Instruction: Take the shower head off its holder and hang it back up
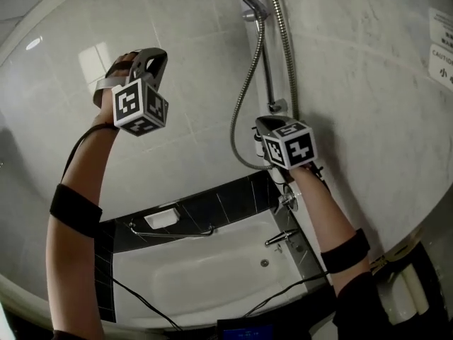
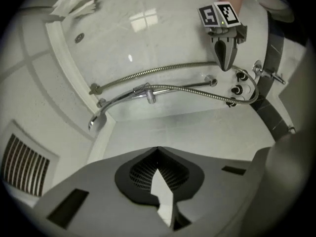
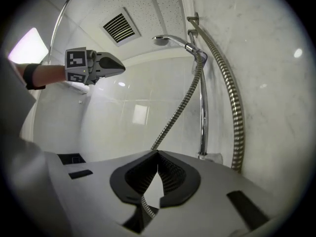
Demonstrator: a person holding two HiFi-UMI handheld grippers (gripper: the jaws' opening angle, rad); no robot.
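Shower head hangs on its holder; left tongs and right tongs closed.

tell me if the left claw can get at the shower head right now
Probably yes: the left claw is raised, with nothing between it and the shower head on its holder in the right gripper view. Its jaws are shut, so they must open first.

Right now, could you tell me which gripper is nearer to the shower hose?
Right. The right gripper sits close beside the shower hose, just right of its hanging loop; the left gripper is held up well off to the hose's left.
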